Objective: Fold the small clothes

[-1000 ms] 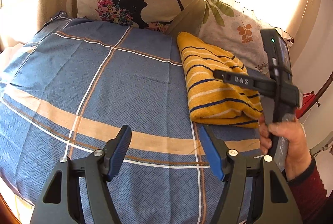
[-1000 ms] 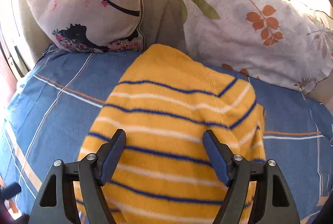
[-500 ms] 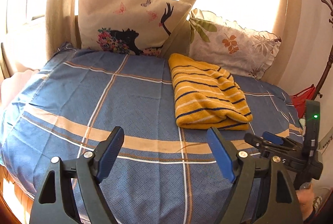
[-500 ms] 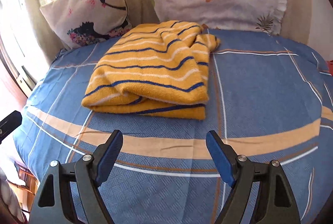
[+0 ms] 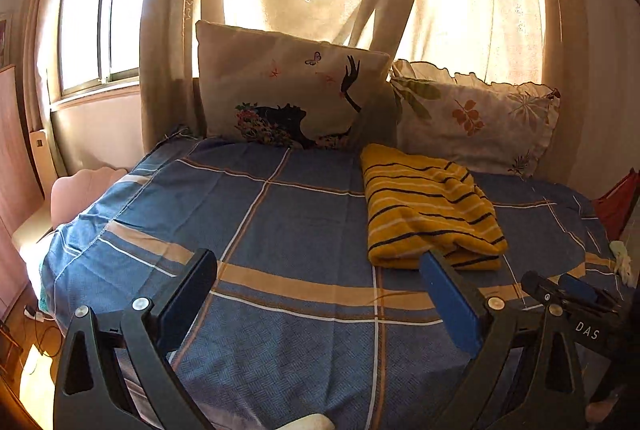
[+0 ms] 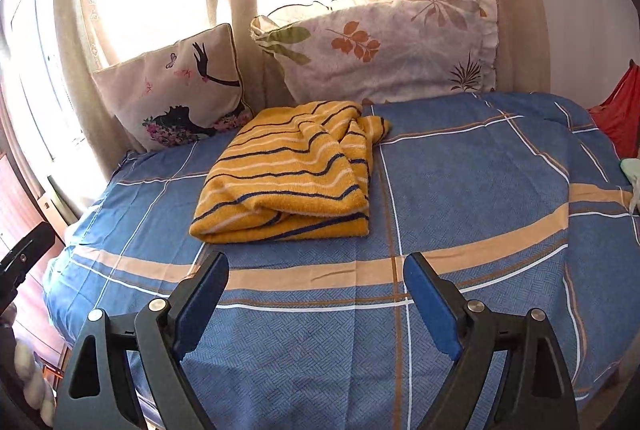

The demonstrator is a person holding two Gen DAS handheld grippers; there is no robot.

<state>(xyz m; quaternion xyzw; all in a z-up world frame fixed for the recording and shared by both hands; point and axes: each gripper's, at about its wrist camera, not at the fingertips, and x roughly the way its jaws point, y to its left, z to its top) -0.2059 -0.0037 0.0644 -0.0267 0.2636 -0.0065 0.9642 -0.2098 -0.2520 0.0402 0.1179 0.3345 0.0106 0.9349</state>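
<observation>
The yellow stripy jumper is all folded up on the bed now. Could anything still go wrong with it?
Maybe two things. The folded jumper is a bit lumpy, with loose layers showing along its near edge, so it could slump open if the bedspread gets tugged. Both tools, left and right, are opening with nothing between them and hang low over the bedspread, so a finger might snag it.

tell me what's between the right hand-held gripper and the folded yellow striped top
Only bare blue checked bedsheet, crossed by a tan band. The right wrist view shows it between the opening, empty right hand-held gripper and the folded yellow striped top.
</observation>
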